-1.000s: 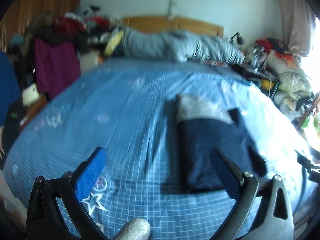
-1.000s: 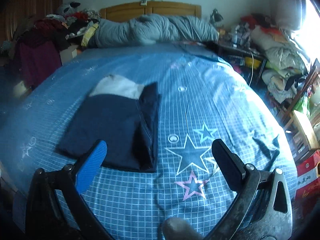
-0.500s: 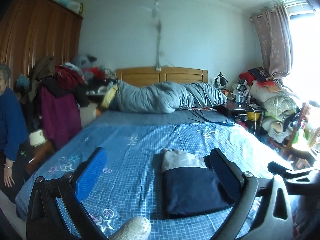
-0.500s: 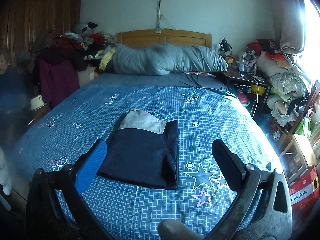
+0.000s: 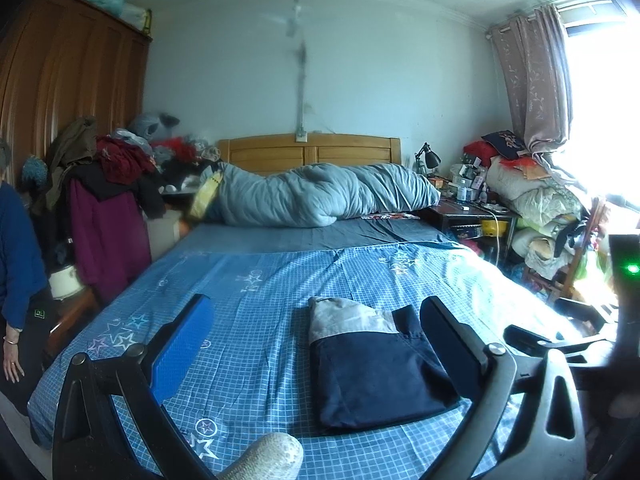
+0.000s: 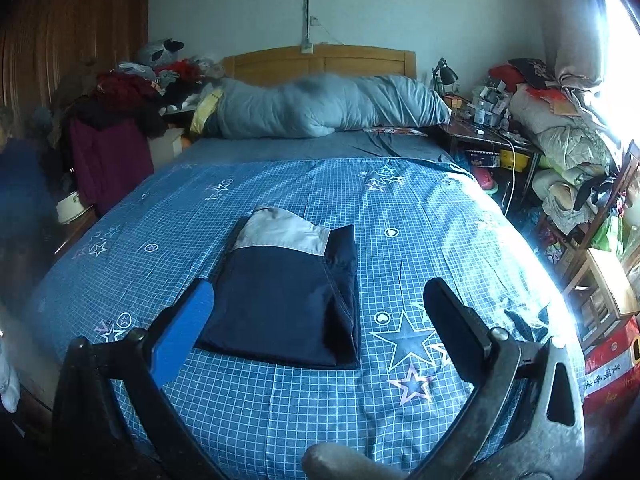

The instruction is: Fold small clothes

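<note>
A folded navy garment with a grey band at its far end (image 5: 372, 364) (image 6: 288, 284) lies flat on the blue checked bedsheet (image 5: 260, 304) (image 6: 400, 208). My left gripper (image 5: 316, 332) is open and raised above the near edge of the bed, with the garment ahead and to the right, partly behind its right finger. My right gripper (image 6: 320, 320) is open too, held back from the garment, which lies between and beyond its fingers. Neither gripper touches the cloth. Part of the right gripper (image 5: 560, 340) shows at the right edge of the left wrist view.
A rolled grey duvet (image 5: 320, 196) (image 6: 328, 108) lies across the head of the bed by the wooden headboard (image 6: 320, 60). Piled clothes (image 5: 108, 176) stand left, a cluttered nightstand (image 6: 492, 136) and stacked bedding (image 5: 536, 200) right. A person in blue (image 5: 16, 264) sits at the left.
Both grippers have drawn back and tilted up from the bed, so the room and headboard came into view. The folded garment stays where it lay.
</note>
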`<state>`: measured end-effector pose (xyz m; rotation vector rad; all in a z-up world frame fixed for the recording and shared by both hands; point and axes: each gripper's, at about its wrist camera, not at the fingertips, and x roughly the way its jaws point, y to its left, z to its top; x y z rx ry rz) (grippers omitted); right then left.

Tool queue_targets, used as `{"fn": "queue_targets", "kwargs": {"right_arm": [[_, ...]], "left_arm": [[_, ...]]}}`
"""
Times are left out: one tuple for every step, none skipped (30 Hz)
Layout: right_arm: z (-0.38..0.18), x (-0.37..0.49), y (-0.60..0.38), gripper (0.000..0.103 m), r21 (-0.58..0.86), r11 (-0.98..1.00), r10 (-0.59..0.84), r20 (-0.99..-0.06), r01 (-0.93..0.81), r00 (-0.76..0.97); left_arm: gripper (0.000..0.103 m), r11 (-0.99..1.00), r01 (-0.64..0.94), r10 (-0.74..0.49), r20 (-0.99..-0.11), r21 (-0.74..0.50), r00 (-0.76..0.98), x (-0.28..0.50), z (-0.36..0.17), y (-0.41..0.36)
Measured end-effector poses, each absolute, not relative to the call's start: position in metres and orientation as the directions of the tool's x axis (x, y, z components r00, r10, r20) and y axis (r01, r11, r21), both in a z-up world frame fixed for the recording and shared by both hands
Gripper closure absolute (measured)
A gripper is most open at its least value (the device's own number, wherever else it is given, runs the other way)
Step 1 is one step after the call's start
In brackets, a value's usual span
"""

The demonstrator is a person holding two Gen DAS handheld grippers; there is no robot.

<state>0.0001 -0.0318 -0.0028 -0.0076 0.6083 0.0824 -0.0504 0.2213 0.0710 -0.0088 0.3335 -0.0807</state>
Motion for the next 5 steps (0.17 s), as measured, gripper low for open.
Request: {"fn": "queue_targets", "kwargs": {"right_arm": [[-0.0035,-0.0012,-0.0319,0.000,0.019,0.997,0.072,-0.574,-0.075,0.816],[-0.0047,-0.0016,-0.0334,0.000,0.019,0.998,0.064,-0.578,-0.065,0.814],[-0.0049,-0.0021,-0.0346,0.000,0.024,0.998,0.062,-0.582,-0.059,0.811],[-0.0062,-0.0019,-0.0356,0.000,0.035,0.997,0.071,-0.595,-0.062,0.801],[-0.0071,-0.0009,-0.0359,0.000,0.041,0.997,0.080,-0.602,-0.069,0.794]], "left_arm": [[0.000,0.996,0.085,-0.087,-0.329,-0.023,0.940,-0.0507,0.0700,0.2190],[0.000,0.996,0.092,-0.094,-0.332,-0.024,0.938,-0.0508,0.0693,0.2174],[0.000,0.995,0.097,-0.099,-0.335,-0.023,0.937,-0.0510,0.0687,0.2151],[0.000,0.995,0.101,-0.103,-0.338,-0.022,0.936,-0.0508,0.0677,0.2131],[0.000,0.994,0.105,-0.106,-0.339,-0.020,0.935,-0.0510,0.0673,0.2115]]}}
